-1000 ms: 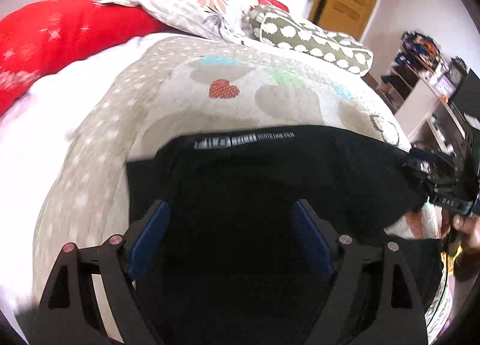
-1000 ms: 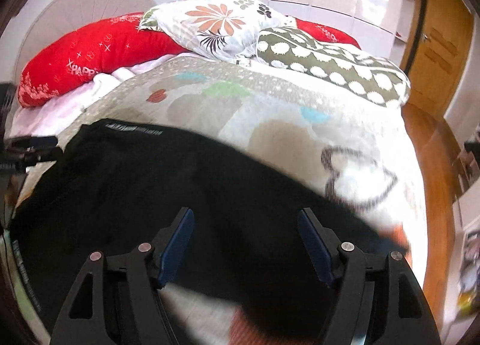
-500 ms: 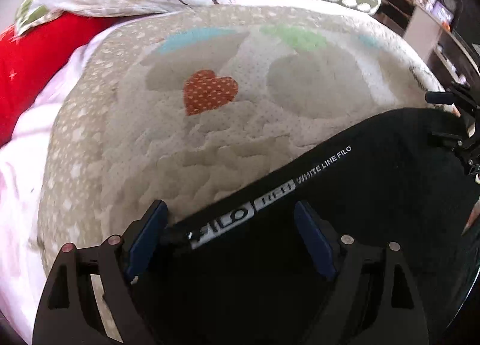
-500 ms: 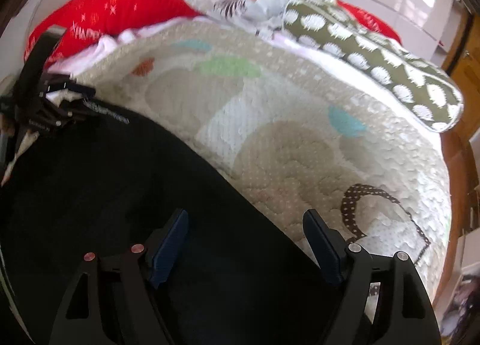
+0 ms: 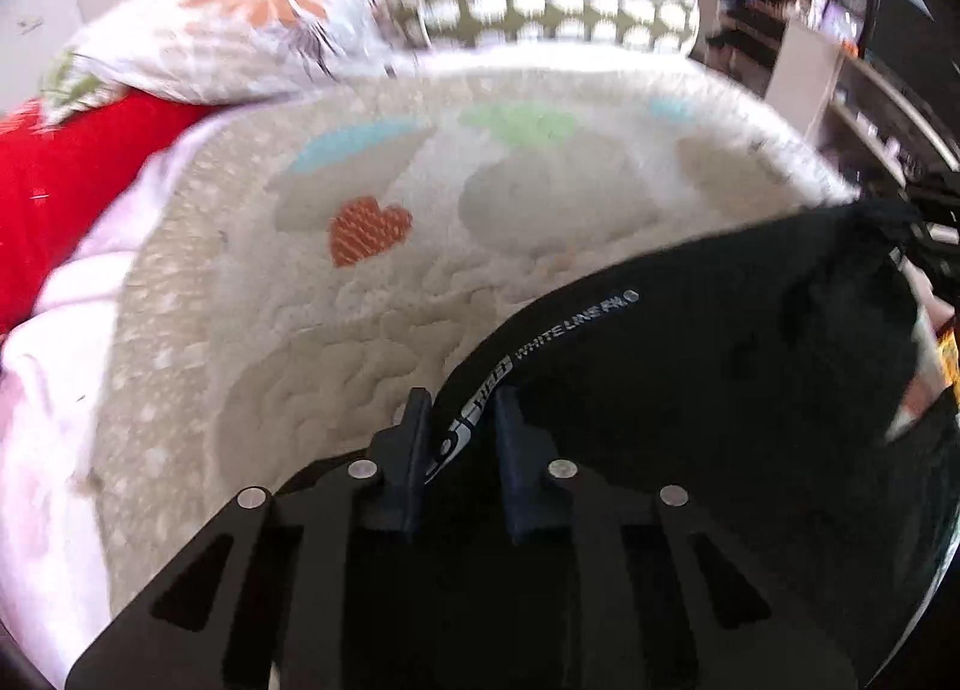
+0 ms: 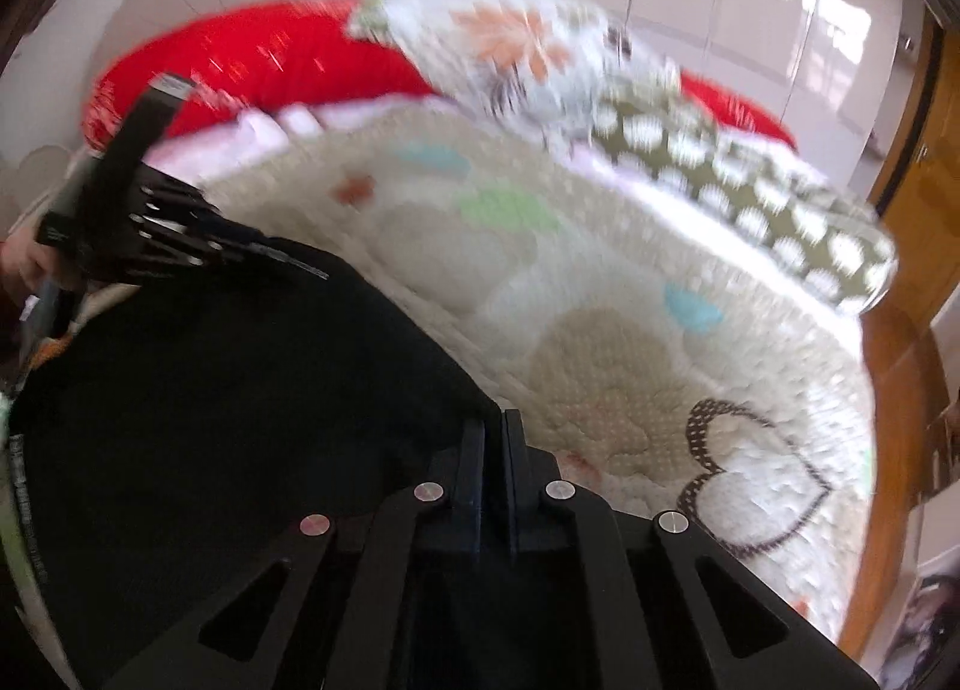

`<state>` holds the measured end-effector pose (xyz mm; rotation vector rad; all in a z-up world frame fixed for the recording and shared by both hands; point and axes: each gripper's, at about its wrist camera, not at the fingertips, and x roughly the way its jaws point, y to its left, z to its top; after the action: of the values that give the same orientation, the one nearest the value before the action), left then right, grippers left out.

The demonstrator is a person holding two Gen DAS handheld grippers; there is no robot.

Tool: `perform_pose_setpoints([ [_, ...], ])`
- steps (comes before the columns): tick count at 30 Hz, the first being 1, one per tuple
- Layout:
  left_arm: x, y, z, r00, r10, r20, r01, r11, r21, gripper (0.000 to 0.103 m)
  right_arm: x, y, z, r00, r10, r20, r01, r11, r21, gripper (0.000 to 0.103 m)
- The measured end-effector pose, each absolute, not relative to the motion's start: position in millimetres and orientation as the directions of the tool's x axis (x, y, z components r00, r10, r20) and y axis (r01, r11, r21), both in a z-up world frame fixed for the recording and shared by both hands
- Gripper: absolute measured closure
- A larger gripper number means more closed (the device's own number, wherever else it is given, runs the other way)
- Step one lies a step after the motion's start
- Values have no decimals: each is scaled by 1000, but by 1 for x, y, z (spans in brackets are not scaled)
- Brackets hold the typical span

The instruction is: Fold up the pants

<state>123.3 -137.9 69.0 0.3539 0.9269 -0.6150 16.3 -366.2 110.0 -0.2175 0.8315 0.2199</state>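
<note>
Pants (image 5: 690, 390) pinched in both tongs (image 5: 462, 414)

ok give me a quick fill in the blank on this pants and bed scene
1. Both claws are shut on the ____ pants.
2. The left claw grips the edge with the white ____.
3. The heart on the quilt near the left claw is ____.
4. The right claw pinches the pants at their ____.

Missing: black; lettering; red; edge

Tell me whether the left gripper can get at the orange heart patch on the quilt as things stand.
Probably not yet: the left gripper is shut on the black pants' printed waistband. The orange heart patch lies uncovered ahead on the cream quilted bedspread, so only the grip hinders.
</note>
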Motion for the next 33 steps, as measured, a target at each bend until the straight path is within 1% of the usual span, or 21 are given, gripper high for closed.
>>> perform_pose_setpoints([
  [4,69,-104,116,486,-412,-771,622,783,-26,86,-51,-346,154,739,137,-660,-308,939,-150,99],
  [5,47,-90,129,496,-445,-746,623,780,-51,86,-75,-341,165,763,154,-628,-316,936,-154,99],
  [7,16,-73,140,493,-484,-723,623,776,-95,86,-114,-332,177,784,175,-596,-329,931,-159,99],
  [9,-20,-59,140,479,-503,-719,610,780,-140,86,-155,-323,179,783,206,-587,-346,928,-136,99],
  [12,-67,-44,117,452,-489,-746,579,797,-172,86,-207,-303,158,740,238,-629,-379,920,-98,99],
  [13,-79,-40,107,445,-489,-750,566,803,-188,86,-223,-298,142,712,256,-654,-387,920,-60,99],
  [17,-102,-25,65,382,-467,-797,501,830,-246,86,-239,-301,78,614,235,-754,-319,947,35,101],
  [18,-104,-16,60,370,-469,-802,474,838,-271,86,-241,-305,70,599,237,-765,-298,953,61,101],
  [20,-110,-4,63,387,-466,-796,444,850,-282,86,-245,-313,62,584,260,-769,-255,958,131,100],
  [21,-110,5,70,412,-458,-788,425,861,-279,86,-247,-314,63,591,254,-766,-242,961,133,100],
  [22,-110,13,76,429,-452,-782,410,869,-277,83,-248,-314,68,604,231,-763,-229,967,111,93],
  [23,-107,18,84,445,-448,-776,399,874,-276,79,-249,-311,76,615,211,-760,-226,970,86,84],
  [24,-105,25,92,467,-439,-768,386,882,-270,61,-249,-308,82,619,220,-754,-239,967,87,79],
  [25,-104,30,100,493,-423,-760,370,893,-257,37,-250,-304,89,626,239,-742,-258,962,92,71],
  [26,-101,34,107,530,-402,-747,344,907,-244,28,-249,-296,96,638,259,-726,-280,955,94,66],
  [27,-98,37,109,552,-392,-736,330,913,-238,22,-246,-289,102,645,271,-714,-296,951,93,65],
  [29,-89,36,109,567,-374,-733,315,922,-227,22,-233,-261,111,652,326,-685,-365,926,93,64],
  [30,-82,33,107,561,-369,-741,312,923,-224,20,-231,-250,111,651,338,-680,-385,919,88,64],
  [33,-61,22,91,543,-332,-771,281,938,-205,20,-208,-206,101,644,367,-671,-459,887,45,64],
])
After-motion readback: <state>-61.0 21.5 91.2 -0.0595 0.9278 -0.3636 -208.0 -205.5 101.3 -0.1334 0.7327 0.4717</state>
